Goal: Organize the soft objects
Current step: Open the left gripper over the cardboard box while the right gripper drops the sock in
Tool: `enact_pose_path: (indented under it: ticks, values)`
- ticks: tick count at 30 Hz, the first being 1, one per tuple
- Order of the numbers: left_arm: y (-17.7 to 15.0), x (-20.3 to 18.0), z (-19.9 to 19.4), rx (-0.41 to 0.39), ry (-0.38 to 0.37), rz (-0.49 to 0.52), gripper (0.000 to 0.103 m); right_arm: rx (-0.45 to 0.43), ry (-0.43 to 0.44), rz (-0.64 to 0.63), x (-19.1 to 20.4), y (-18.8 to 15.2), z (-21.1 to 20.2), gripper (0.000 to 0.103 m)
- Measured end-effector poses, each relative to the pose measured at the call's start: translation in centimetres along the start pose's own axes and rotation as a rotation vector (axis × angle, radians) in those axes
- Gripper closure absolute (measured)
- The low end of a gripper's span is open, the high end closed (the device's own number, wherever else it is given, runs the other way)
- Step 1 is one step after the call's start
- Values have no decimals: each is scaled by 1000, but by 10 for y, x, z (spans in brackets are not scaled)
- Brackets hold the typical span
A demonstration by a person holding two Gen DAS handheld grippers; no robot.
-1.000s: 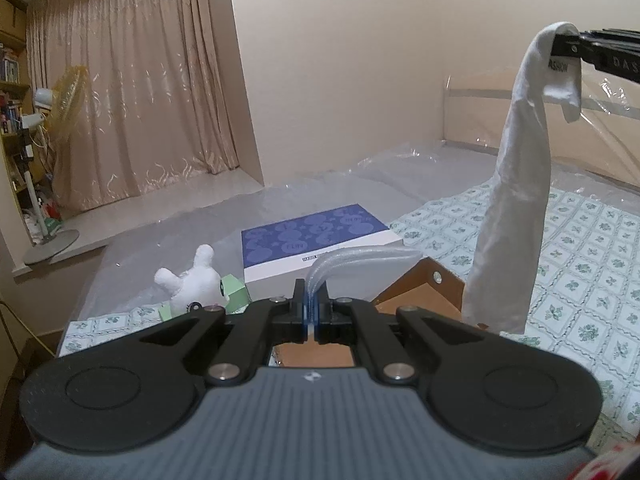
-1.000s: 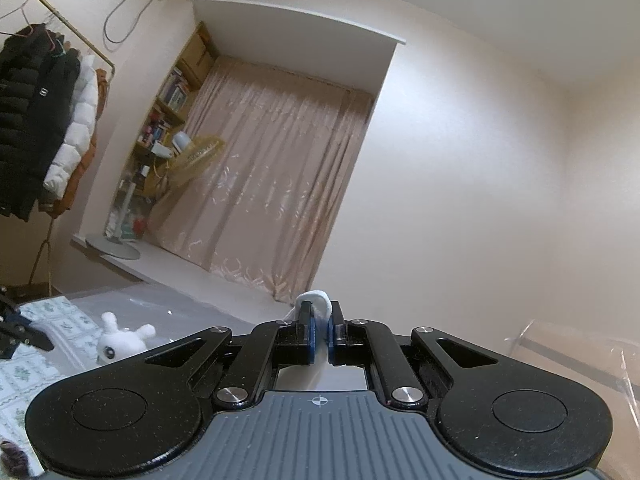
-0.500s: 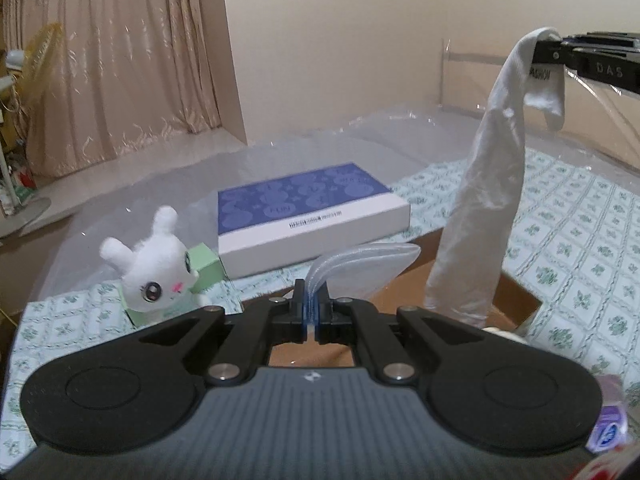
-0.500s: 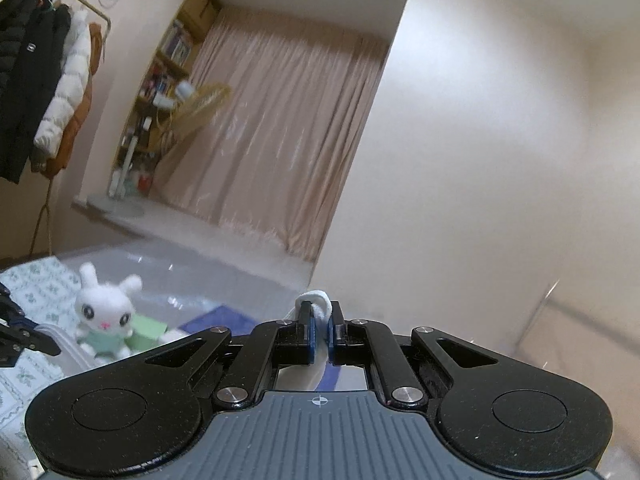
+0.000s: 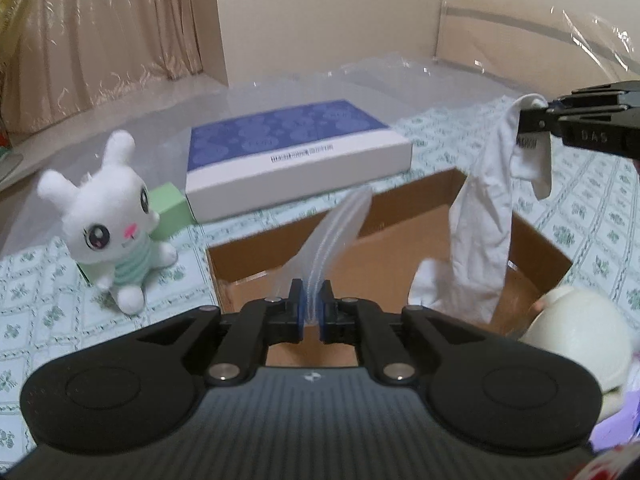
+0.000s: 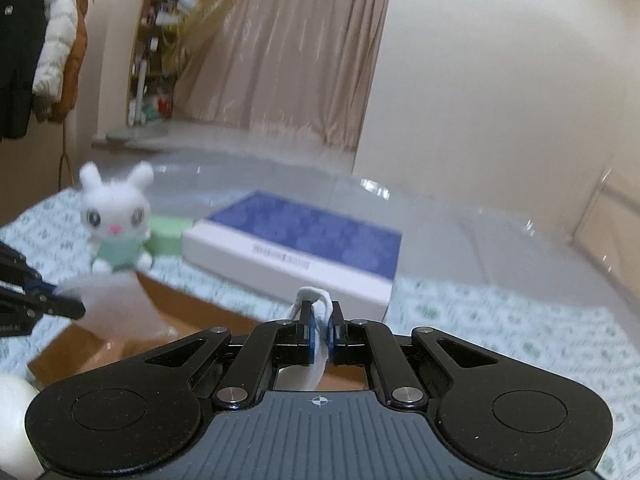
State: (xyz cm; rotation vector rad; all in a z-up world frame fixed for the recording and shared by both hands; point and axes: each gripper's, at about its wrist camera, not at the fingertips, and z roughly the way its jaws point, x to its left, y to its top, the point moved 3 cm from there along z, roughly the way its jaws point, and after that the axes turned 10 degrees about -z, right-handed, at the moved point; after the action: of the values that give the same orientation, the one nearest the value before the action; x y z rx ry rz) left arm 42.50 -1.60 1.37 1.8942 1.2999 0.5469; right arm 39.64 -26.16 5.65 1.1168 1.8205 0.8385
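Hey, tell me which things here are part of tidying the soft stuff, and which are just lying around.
Part of the job: white cloth in the right gripper; clear plastic bag in the left gripper; cardboard box; bunny plush.

Lying around: blue and white box; green box; curtain.

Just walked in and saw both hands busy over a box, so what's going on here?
A person with a gripper in each hand is packing soft things. The right gripper is shut on a white cloth, whose lower end hangs down into the open cardboard box on the bed. The left gripper is shut on a clear plastic bag held over the same box. A white bunny toy sits outside the box, beside a blue and white flat box.
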Motion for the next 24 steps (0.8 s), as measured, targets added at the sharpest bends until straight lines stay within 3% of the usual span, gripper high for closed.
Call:
enact_pose_path:
  ticks: [3, 6, 12, 15, 20, 21, 23, 24]
  values:
    - [-7, 2, 10, 35, -4, 4, 90, 55, 35, 0, 4, -14, 13, 97]
    - [-13, 4, 15, 54, -7, 0, 74, 103, 61, 0, 8, -24, 28, 97]
    - [-20, 7, 17, 71, -11, -10, 61, 175, 95, 0, 18, -35, 53, 97]
    - [-22, 9, 15, 73, -22, -26, 46, 201, 100, -9, 21, -41, 61, 97]
    - [-26, 9, 8, 70, -53, -20, 42, 243, 106, -14, 22, -51, 67, 96]
    - [-27, 9, 6, 70, -56, -18, 42, 247, 111, -9, 22, -53, 67, 88]
    - [-30, 8, 2, 68, -57, -11, 42, 246, 111, -1, 20, -54, 65, 56]
    - [-31, 9, -1, 66, -53, -6, 42, 236, 117, 2, 18, -54, 63, 34]
